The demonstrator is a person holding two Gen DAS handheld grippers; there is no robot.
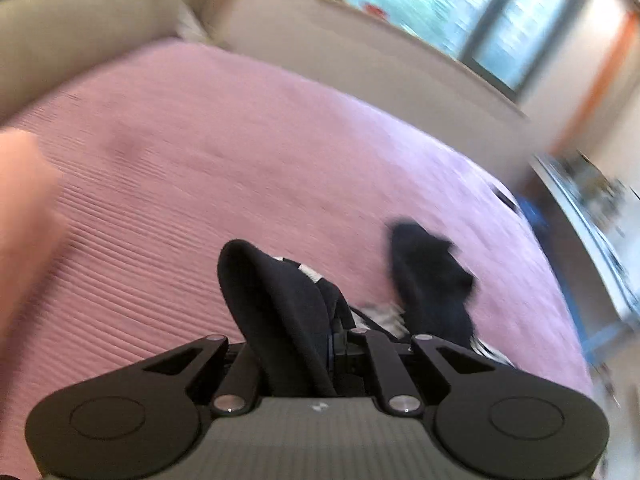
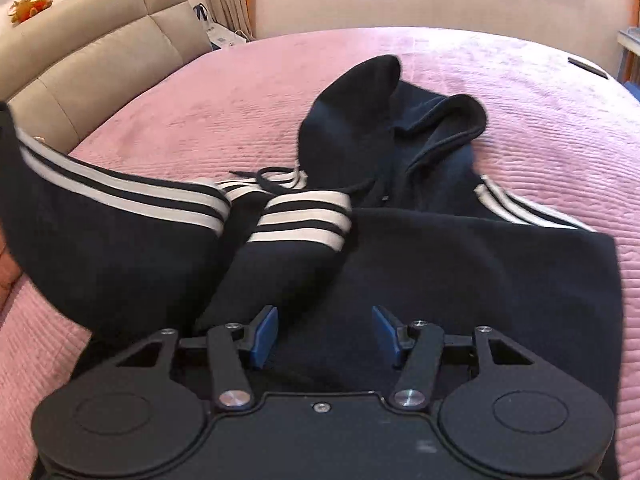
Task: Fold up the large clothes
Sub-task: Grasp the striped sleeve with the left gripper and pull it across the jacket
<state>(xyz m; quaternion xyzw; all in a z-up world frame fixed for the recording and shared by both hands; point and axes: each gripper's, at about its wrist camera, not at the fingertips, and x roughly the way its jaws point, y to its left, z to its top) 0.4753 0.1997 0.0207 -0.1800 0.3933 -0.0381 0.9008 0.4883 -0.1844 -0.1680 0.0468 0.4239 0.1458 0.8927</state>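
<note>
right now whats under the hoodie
The pink bedspread shows all around the dark hoodie and runs beneath it. Anything else lying under the fabric is covered and cannot be seen.

The left wrist view is smeared by motion: the window point(image 1: 460, 12) at upper right and the shelf point(image 1: 588, 208) at the right edge are too blurred to read. A pale blur point(image 1: 24, 216) at the left edge cannot be identified. The left claw point(image 1: 320, 344) has its pads hidden inside the dark hoodie point(image 1: 280, 312). In the right wrist view, the striped sleeve point(image 2: 100, 200) is cut off by the left edge.
</note>
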